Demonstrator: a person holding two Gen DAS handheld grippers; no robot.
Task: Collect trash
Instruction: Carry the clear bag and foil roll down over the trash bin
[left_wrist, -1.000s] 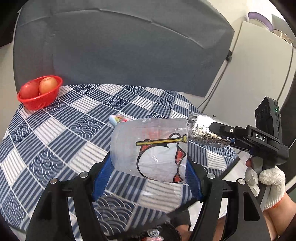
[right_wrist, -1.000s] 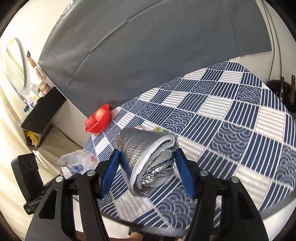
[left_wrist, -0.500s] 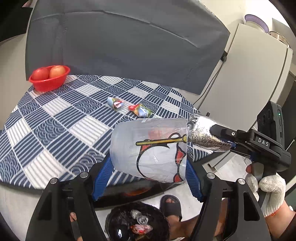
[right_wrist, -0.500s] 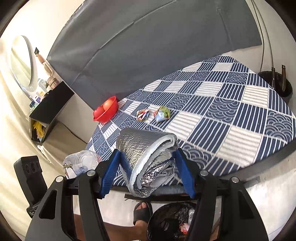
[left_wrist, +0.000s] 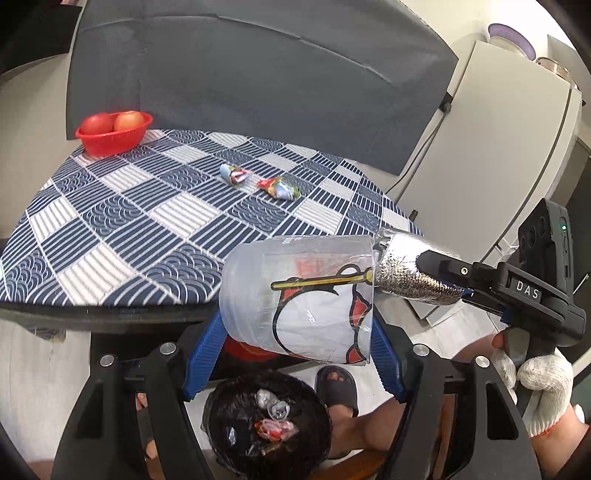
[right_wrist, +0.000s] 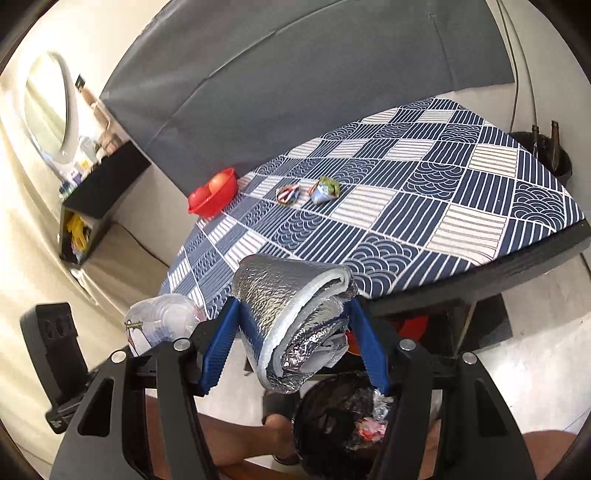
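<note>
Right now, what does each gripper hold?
Left gripper: shut on the plastic cup.
Right gripper: shut on the foil roll.

Bright, sharp, fisheye-warped edges

A home: a worktop (left_wrist: 110, 229) under a patterned cloth, a red fruit basket (left_wrist: 112, 134), an oval mirror (right_wrist: 50, 107) above toiletries, a sandalled foot (left_wrist: 338, 384).

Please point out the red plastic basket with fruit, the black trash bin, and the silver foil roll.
red plastic basket (left_wrist: 107, 142), left wrist view, front wall
black trash bin (left_wrist: 225, 413), left wrist view, rim
silver foil roll (right_wrist: 273, 291), right wrist view, outer layer
</note>
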